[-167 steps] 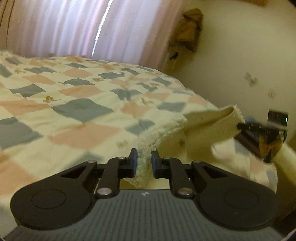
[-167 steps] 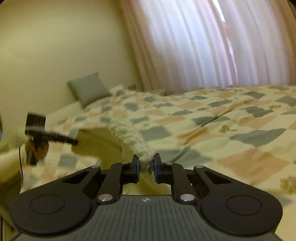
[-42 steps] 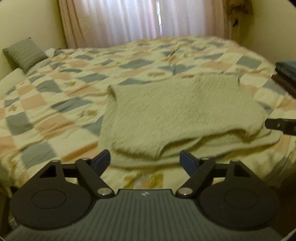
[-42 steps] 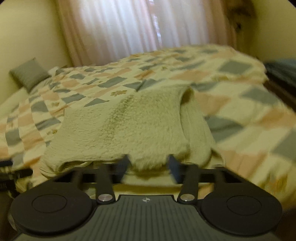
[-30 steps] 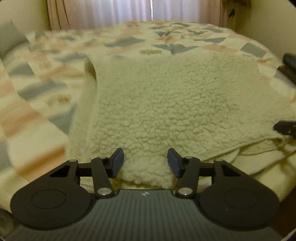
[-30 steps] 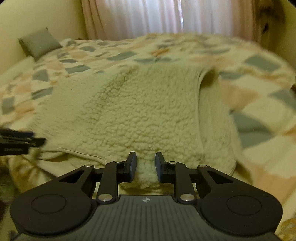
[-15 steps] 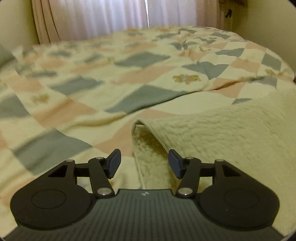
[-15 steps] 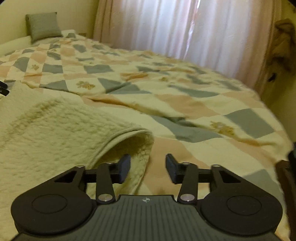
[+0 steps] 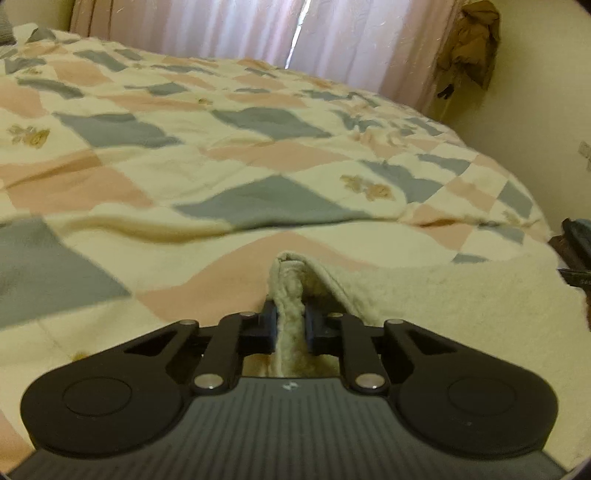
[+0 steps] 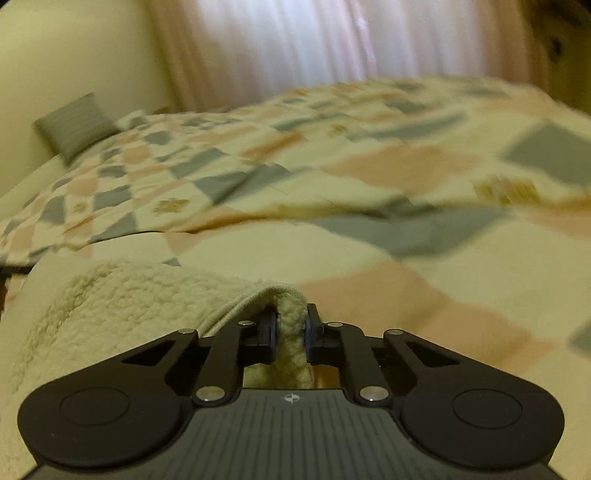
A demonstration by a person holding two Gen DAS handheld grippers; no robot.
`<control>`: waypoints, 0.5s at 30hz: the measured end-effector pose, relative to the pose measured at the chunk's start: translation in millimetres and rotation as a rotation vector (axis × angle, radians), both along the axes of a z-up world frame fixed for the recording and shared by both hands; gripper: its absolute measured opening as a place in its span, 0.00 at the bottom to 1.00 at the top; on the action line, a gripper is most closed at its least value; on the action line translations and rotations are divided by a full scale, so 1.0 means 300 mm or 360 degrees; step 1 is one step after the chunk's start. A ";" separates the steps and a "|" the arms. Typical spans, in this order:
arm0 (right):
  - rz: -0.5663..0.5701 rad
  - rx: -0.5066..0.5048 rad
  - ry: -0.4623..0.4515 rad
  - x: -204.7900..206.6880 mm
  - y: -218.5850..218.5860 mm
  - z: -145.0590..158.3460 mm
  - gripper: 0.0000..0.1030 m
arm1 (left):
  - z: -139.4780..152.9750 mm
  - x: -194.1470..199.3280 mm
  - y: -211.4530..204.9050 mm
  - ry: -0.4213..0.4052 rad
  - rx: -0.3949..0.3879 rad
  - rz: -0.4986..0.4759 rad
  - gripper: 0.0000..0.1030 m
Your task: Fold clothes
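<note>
Left wrist: left gripper (image 9: 290, 325) pinching fleece garment (image 9: 443, 295); no legible writing.

You're working in a home bedroom: a wide bed under a patchwork quilt (image 9: 258, 155) of pink, grey and cream squares, a grey cushion (image 10: 75, 125) at its head, pale curtains (image 9: 280, 33) over the window, and a brown garment (image 9: 469, 40) hanging on the wall.

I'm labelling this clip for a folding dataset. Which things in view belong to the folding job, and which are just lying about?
Job:
- cream fleece garment, folded edge pinched at both ends
- left gripper, jaws shut on it
- right gripper, jaws shut on it

Lying about:
- patchwork quilt underneath
- grey cushion
- curtains
- brown item hanging in the corner
</note>
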State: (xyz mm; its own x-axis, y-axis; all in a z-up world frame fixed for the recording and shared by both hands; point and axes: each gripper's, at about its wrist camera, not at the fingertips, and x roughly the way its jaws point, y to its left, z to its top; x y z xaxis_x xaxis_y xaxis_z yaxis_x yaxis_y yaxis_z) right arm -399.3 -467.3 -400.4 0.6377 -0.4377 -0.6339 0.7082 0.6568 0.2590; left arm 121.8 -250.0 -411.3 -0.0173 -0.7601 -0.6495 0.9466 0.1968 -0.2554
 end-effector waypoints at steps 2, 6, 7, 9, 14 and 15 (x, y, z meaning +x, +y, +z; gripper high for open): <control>-0.0016 -0.0033 0.0066 0.018 0.017 -0.005 0.12 | -0.010 -0.014 0.000 -0.0030 0.0020 0.0035 0.15; -0.0129 -0.0153 0.0334 0.030 0.065 0.086 0.43 | 0.086 -0.087 0.034 -0.0397 0.0094 0.0119 0.23; -0.0171 -0.0226 0.0347 0.028 0.092 0.122 0.45 | 0.120 -0.089 0.054 -0.0427 0.0095 0.0170 0.21; -0.0231 -0.0372 0.0292 0.030 0.152 0.200 0.44 | 0.194 -0.112 0.099 -0.0492 0.0044 0.0268 0.18; 0.0174 -0.0395 0.0053 0.292 0.289 0.243 0.36 | 0.228 -0.350 -0.005 -0.0447 -0.0074 -0.0067 0.20; 0.0275 -0.0438 0.0109 0.376 0.327 0.220 0.29 | 0.221 -0.409 -0.041 -0.0434 -0.0082 -0.0155 0.21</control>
